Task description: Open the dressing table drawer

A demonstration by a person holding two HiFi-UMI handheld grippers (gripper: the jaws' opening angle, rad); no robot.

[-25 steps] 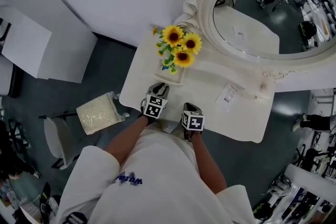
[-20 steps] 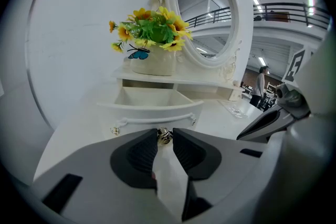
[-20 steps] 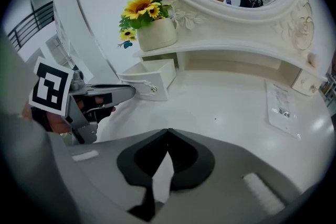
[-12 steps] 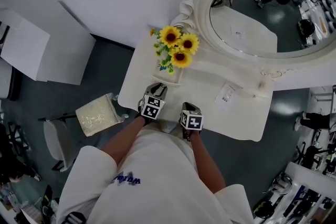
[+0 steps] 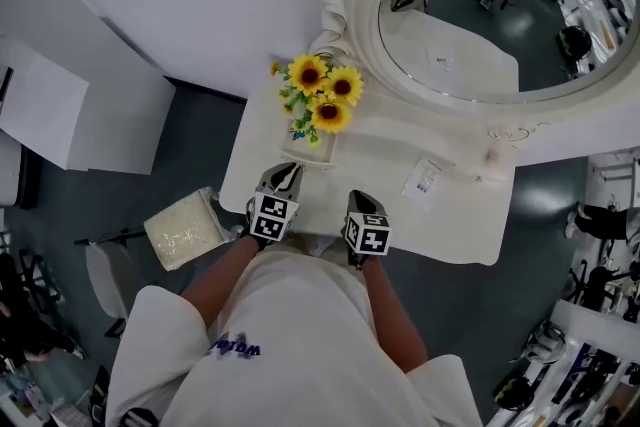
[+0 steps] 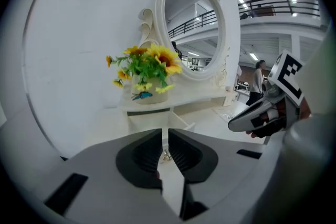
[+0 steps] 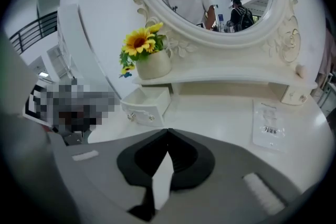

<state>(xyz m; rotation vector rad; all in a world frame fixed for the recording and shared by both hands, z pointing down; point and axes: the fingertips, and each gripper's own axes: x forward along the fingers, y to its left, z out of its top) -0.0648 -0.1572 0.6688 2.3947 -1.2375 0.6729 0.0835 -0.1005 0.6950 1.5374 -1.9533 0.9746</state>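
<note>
The white dressing table point(image 5: 455, 225) carries a small white drawer point(image 7: 147, 104) under its shelf, pulled out with its two knobs facing me. In the left gripper view the drawer point(image 6: 153, 120) lies just beyond my left gripper point(image 6: 165, 131). Its jaws are closing to a narrow gap, and a metal knob point(image 6: 167, 155) shows through that gap with nothing pressed between the pads. My right gripper point(image 7: 167, 132) is shut and empty over the bare tabletop. From the head view the left gripper point(image 5: 286, 172) and the right gripper point(image 5: 361, 201) hover side by side at the table's front edge.
A vase of sunflowers point(image 5: 318, 100) stands on the shelf above the drawer. The oval mirror point(image 5: 480, 10) rises behind. A flat packet point(image 5: 424, 177) lies on the tabletop to the right. A cushioned stool point(image 5: 182, 230) stands on the floor at the left.
Both grippers have lifted a little from the front edge of the table. The left gripper has drifted to the left. The whole scene sits further left in the view.
</note>
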